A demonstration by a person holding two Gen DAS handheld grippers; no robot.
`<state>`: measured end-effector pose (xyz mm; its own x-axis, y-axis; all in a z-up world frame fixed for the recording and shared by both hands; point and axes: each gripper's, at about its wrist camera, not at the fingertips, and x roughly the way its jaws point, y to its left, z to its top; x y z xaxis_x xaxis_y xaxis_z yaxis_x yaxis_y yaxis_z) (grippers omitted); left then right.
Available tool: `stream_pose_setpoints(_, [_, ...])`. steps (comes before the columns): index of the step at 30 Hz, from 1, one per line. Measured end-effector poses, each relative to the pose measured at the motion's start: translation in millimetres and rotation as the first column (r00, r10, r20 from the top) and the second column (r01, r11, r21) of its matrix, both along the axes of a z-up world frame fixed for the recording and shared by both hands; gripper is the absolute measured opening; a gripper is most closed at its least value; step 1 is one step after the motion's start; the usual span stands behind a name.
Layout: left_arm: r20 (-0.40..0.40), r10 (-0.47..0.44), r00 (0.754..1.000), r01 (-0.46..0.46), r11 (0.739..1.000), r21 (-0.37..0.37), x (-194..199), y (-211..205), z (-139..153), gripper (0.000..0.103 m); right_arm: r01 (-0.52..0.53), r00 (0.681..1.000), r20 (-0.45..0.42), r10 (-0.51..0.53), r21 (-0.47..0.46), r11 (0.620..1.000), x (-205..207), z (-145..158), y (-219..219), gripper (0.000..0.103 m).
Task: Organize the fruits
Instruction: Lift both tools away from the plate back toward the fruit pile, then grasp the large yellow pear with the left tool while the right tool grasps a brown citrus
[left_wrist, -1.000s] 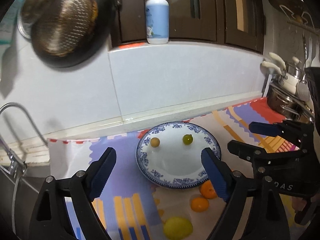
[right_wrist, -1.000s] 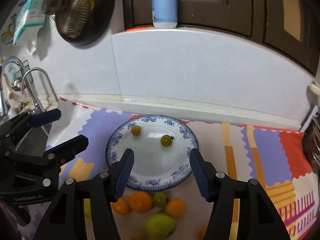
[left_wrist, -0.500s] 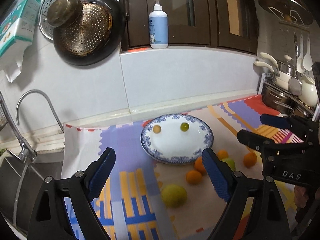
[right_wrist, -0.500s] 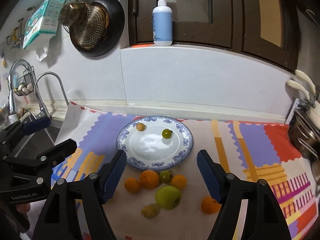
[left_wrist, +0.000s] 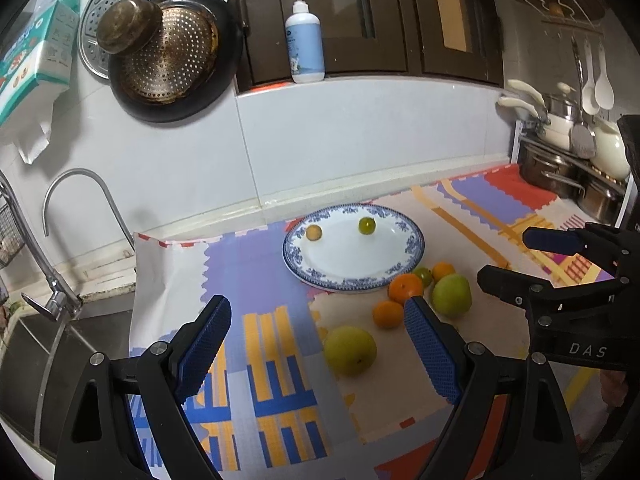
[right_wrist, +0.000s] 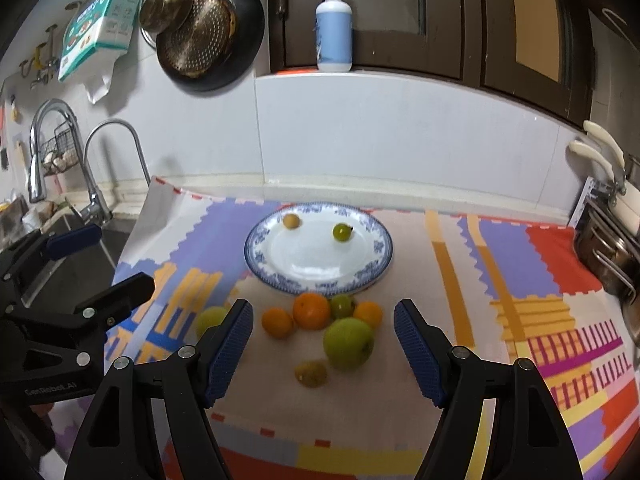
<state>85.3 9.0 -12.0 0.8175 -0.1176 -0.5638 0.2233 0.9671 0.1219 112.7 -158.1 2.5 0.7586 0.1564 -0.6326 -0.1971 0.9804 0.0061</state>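
A blue-rimmed white plate [left_wrist: 408,258] [right_wrist: 376,264] sits on the patterned mat and holds a small orange fruit [left_wrist: 313,232] [right_wrist: 291,221] and a small green fruit [left_wrist: 366,225] [right_wrist: 342,232]. In front of it lie loose fruits: several oranges [right_wrist: 311,310], a green apple [right_wrist: 348,342] [left_wrist: 451,294], a yellow-green pear [left_wrist: 349,350] [right_wrist: 211,319] and a small brownish fruit [right_wrist: 311,373]. My left gripper [left_wrist: 320,354] is open and empty above the mat, near the pear. My right gripper [right_wrist: 322,346] is open and empty, above the fruit pile.
A sink with a faucet [left_wrist: 60,216] lies to the left. Pots [left_wrist: 560,168] stand on a rack at the right. A soap bottle [right_wrist: 334,26] stands on the ledge and pans [left_wrist: 168,52] hang on the wall behind.
Both grippers have pulled back and up from the plate, so the loose fruits in front of it have come into full view. Both stay open and empty.
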Motion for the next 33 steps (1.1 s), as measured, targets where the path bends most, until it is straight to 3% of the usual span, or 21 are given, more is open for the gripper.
stream_pose_setpoints(16, [-0.129, -0.020, 0.991, 0.028, 0.998, 0.063, 10, -5, -57, 0.088, -0.017, 0.986, -0.166, 0.013, -0.019, 1.000, 8, -54, 1, 0.073])
stream_pose_setpoints(33, [-0.223, -0.101, 0.969, 0.113, 0.993, 0.040, 48, -15, -95, 0.076, -0.049, 0.957, -0.285, 0.051, 0.016, 0.999, 36, -96, 1, 0.053])
